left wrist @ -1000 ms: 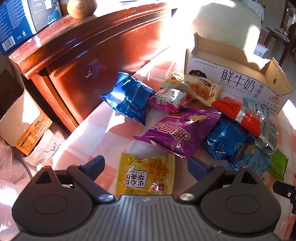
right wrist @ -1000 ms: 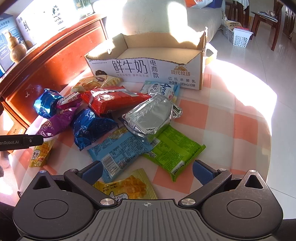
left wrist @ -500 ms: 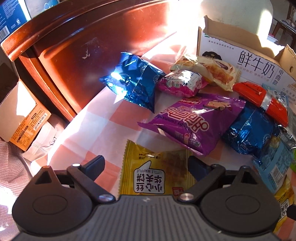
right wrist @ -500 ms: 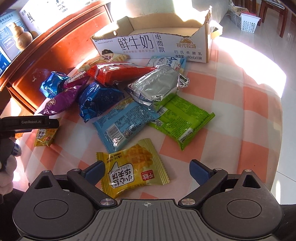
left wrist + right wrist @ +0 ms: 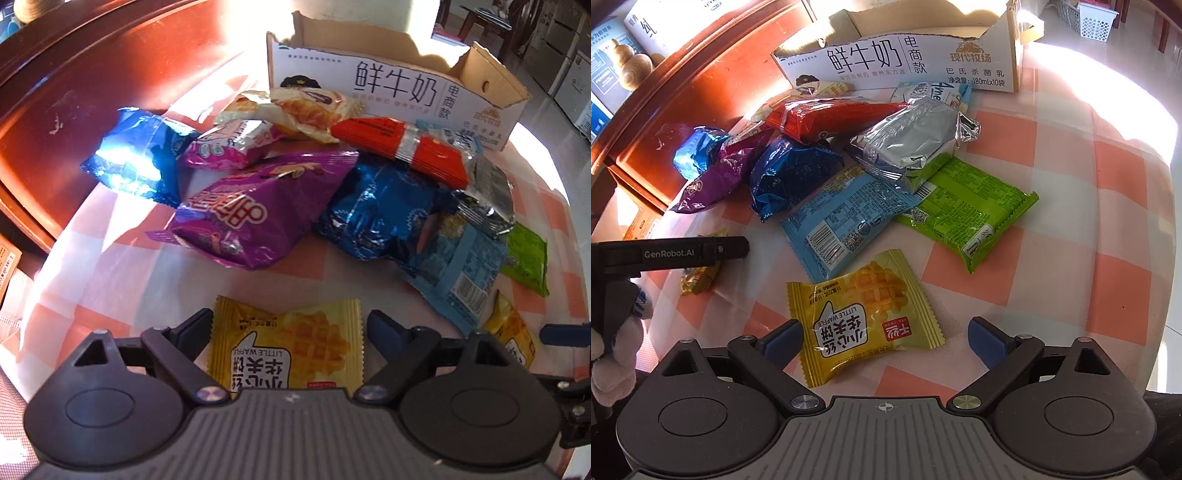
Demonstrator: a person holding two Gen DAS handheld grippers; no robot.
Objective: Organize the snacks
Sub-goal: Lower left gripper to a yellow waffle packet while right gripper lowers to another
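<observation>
Straddling a yellow waffle packet, the left gripper gapes wide. Right gripper, equally wide, frames another waffle packet, its long axis tilted, print upside down.

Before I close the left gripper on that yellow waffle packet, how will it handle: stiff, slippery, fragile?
The yellow waffle packet lies flat between the open left gripper fingers; it's small, so probably light. Its glossy film wrapper looks slippery and may crinkle or slide on the checked tablecloth. The waffle pictured suggests crumbly contents, so squeeze gently.
</observation>
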